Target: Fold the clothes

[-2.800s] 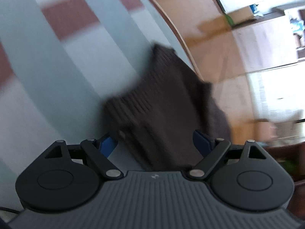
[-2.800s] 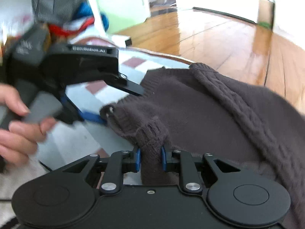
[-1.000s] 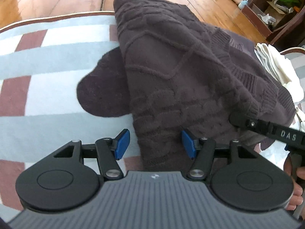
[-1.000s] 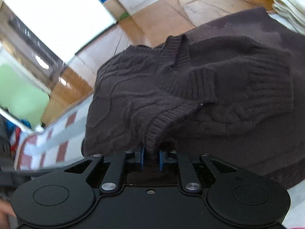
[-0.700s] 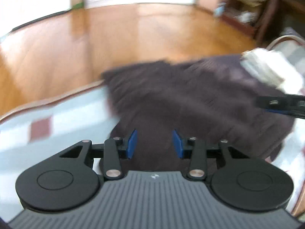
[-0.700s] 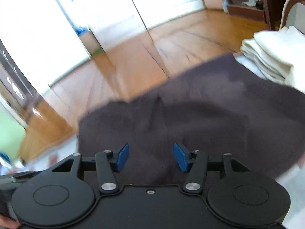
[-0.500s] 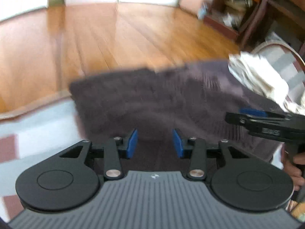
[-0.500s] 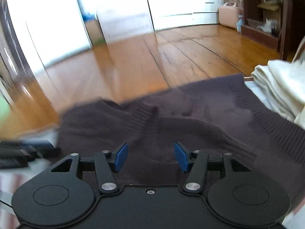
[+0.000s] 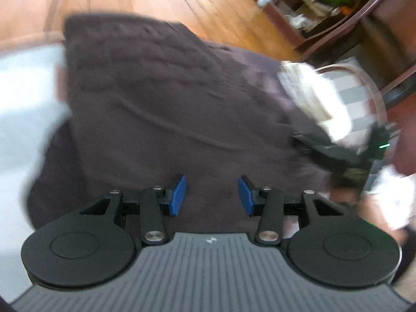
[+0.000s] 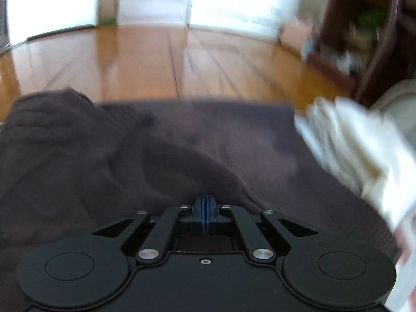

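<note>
A dark brown cable-knit sweater [image 9: 161, 98] lies spread on the striped rug, partly folded over itself. My left gripper [image 9: 212, 195] is open just above its near part, with nothing between the blue pads. My right gripper [image 10: 206, 208] has its pads pressed together low over the sweater [image 10: 130, 156]; no cloth shows between them. The right gripper also shows blurred in the left wrist view [image 9: 338, 148] at the sweater's right edge.
A folded cream-white cloth stack [image 10: 358, 150] lies to the right of the sweater, also in the left wrist view [image 9: 312, 98]. The striped rug [image 9: 23, 109] ends at a wooden floor [image 10: 169, 59]. A dark wooden shelf unit [image 9: 325, 2] stands at the far right.
The right gripper let go of the sweater's ribbed edge, opened, and has now shut with nothing seen in it. Both grippers swung towards the sweater's right side.
</note>
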A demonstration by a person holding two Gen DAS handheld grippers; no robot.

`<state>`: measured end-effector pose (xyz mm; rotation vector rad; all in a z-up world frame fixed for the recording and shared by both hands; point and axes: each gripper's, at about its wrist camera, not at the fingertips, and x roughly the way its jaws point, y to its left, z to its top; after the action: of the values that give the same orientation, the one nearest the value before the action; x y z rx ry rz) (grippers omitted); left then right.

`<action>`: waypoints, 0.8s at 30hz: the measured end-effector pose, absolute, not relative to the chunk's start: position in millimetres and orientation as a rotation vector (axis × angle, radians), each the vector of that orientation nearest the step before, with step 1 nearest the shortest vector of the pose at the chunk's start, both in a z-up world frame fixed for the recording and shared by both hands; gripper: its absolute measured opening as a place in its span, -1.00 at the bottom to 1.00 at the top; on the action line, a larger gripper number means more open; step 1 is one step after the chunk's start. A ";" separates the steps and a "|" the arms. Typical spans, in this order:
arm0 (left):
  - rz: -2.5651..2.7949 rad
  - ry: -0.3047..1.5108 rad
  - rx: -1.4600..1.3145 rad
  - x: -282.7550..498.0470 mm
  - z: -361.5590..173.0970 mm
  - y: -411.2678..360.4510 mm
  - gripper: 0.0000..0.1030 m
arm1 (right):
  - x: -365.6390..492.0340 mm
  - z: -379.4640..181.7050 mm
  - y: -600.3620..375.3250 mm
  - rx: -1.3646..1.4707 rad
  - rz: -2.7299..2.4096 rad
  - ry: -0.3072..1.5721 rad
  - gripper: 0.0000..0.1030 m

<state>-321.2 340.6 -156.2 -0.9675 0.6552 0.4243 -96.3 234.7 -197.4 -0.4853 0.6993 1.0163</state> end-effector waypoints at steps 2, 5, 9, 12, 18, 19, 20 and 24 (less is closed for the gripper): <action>0.467 0.739 -0.842 -303.0 -159.2 330.9 -0.15 | -85.0 -188.2 215.5 -0.361 1.006 0.768 -0.89; 0.472 0.800 -0.706 -289.8 -161.2 314.4 -0.10 | -73.2 -173.6 183.7 -0.270 0.989 0.797 -0.36; 0.407 0.731 -0.683 -298.9 -148.6 300.7 0.05 | -48.8 -159.1 134.8 -0.200 0.940 0.826 -0.14; 0.413 0.712 -0.607 -290.6 -138.0 286.8 0.05 | -15.8 -157.4 98.8 -0.065 0.915 0.936 -0.03; 0.325 0.723 -0.482 -233.8 -121.4 258.3 0.05 | 27.5 -180.7 47.8 0.182 0.902 1.133 -0.01; 0.295 0.729 -0.503 -221.7 -123.5 258.1 0.05 | 32.2 -183.8 45.5 0.186 0.896 1.141 0.00; 0.257 0.728 -0.549 -213.4 -126.0 259.3 0.05 | 37.6 -188.0 43.8 0.199 0.883 1.152 0.05; 0.184 0.750 -0.612 -174.7 -140.1 252.2 0.06 | 57.5 -205.6 32.5 0.327 0.819 1.185 0.23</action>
<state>-174.7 252.2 -140.1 -0.6121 0.7501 0.1843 57.5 32.5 -205.6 0.3274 1.1852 0.8191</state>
